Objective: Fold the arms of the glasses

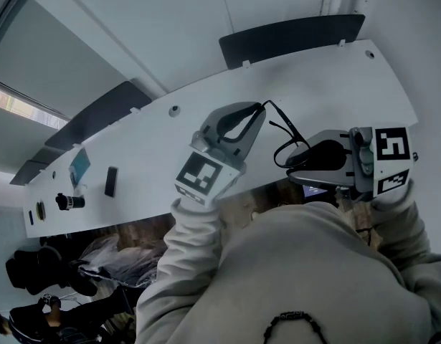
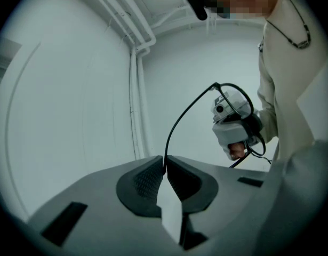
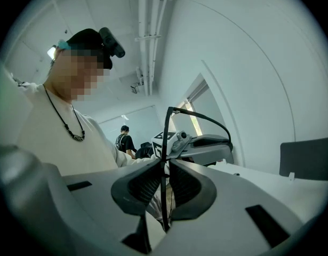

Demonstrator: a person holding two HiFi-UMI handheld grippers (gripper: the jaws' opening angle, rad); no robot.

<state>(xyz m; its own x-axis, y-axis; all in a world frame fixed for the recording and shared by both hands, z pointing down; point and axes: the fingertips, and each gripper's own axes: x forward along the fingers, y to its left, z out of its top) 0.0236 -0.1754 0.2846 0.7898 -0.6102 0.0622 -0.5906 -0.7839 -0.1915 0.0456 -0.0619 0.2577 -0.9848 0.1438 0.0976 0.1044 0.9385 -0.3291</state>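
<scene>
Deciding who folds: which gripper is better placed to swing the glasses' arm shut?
Left. The left gripper is shut on the arm near its tip, free to swing it. The right gripper clamps the frame, steadying it.

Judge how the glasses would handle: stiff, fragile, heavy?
The glasses look light: the left gripper and right gripper hold them in mid-air by thin black parts. The arm bows out of the left jaws, so it probably flexes. So slender, it may bend or snap under a hard squeeze.

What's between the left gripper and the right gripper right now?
Only the thin black-framed glasses, pinched by the left gripper and the right gripper; head view shows it.
</scene>
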